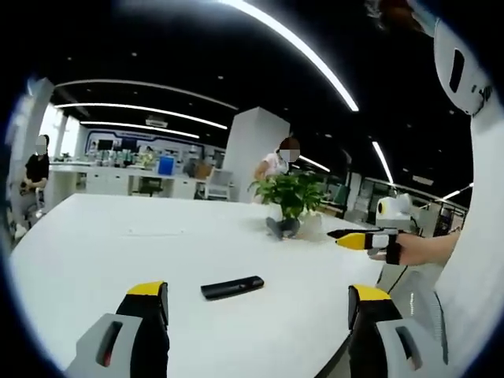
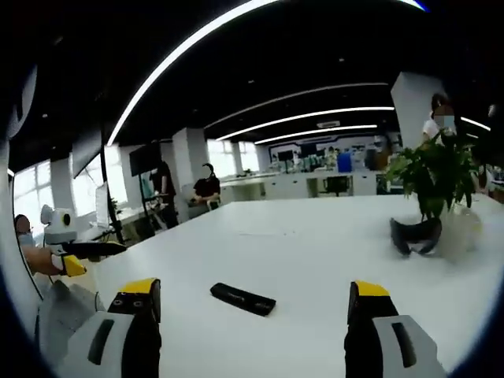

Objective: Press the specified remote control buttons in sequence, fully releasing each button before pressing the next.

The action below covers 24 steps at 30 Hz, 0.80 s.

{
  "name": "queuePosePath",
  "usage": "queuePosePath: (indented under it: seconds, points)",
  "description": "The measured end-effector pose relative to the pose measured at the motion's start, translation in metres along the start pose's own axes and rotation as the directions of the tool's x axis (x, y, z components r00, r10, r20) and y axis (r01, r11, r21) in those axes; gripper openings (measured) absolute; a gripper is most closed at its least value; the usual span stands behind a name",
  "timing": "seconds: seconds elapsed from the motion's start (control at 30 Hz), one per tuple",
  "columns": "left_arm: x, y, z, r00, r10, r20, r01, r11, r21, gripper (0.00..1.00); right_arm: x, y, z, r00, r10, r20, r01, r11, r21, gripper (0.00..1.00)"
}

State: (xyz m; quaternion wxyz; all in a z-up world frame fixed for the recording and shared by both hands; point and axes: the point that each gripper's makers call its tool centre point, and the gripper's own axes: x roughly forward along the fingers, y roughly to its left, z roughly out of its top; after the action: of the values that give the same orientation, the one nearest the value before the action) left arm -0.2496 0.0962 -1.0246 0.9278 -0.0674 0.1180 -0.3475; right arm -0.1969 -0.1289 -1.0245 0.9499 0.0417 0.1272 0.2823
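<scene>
A slim black remote control [image 1: 232,287] lies flat on the white table [image 1: 118,244]. In the left gripper view it sits just beyond my left gripper [image 1: 257,303], whose jaws stand wide apart and hold nothing. The right gripper view has the same remote [image 2: 242,298] lying slantwise just ahead of my right gripper [image 2: 253,303], also open and empty. Neither gripper touches the remote. The right gripper [image 1: 364,239] reaches in from the right side of the left gripper view, above the table's edge. In the right gripper view, the left gripper [image 2: 87,252] shows at the left.
A potted green plant [image 1: 291,195] in a pale vase [image 2: 461,232] stands further back on the table, with a dark curved object [image 2: 416,235] at its base. Beyond are office desks, monitors and several people. The table's rounded edge [image 1: 339,354] runs close to me.
</scene>
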Motion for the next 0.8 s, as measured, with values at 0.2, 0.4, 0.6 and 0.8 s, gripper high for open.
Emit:
queuePosePath:
  seconds: [0.2, 0.4, 0.6, 0.8]
  points:
    - [-0.002, 0.002, 0.001, 1.000, 0.017, 0.011, -0.017, 1.000, -0.007, 0.98, -0.022, 0.008, 0.000, 1.000, -0.024, 0.010, 0.024, 1.000, -0.007, 0.99]
    - [-0.003, 0.001, 0.001, 1.000, 0.025, 0.012, -0.025, 1.000, -0.007, 0.98, -0.040, 0.017, 0.000, 0.999, -0.049, 0.025, 0.049, 0.999, -0.009, 0.98]
    - [-0.004, 0.003, 0.002, 0.999, 0.037, 0.012, -0.037, 0.999, -0.004, 0.98, -0.047, 0.024, -0.002, 0.998, -0.065, 0.025, 0.066, 0.998, 0.001, 0.97]
    - [-0.006, 0.006, 0.003, 0.998, 0.052, 0.026, -0.052, 0.999, -0.013, 0.98, -0.057, 0.026, -0.013, 0.997, -0.078, 0.011, 0.078, 0.996, 0.030, 0.95]
